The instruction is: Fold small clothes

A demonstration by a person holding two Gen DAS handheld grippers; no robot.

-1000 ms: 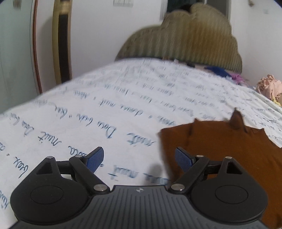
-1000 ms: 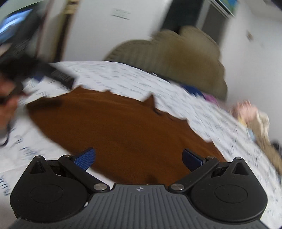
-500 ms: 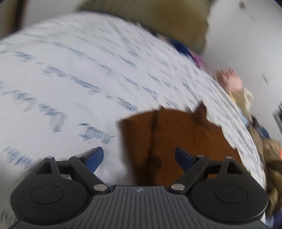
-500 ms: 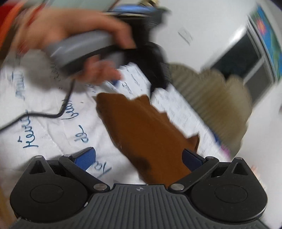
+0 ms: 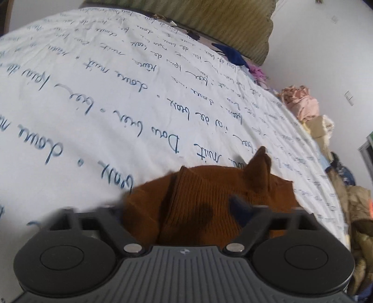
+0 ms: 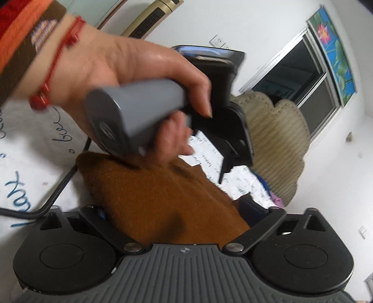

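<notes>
- Left gripper (image 5: 184,209) closing over the brown garment's (image 5: 209,193) edge, cloth between the jaws, to lift it for folding.
- Right gripper (image 6: 177,212) closing likewise on its own edge, not yet pinching.

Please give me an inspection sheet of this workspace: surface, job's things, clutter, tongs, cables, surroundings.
Surface: white bed sheet with blue handwriting print.
Job's things: brown knit garment lying on the sheet.
Clutter: pile of clothes at the bed's far edge.
Tongs: left tongs closing, garment between them; right tongs closing, garment between them.
Cables: black cable on the sheet beside the garment.
Surroundings: padded headboard, white wall, window.
</notes>
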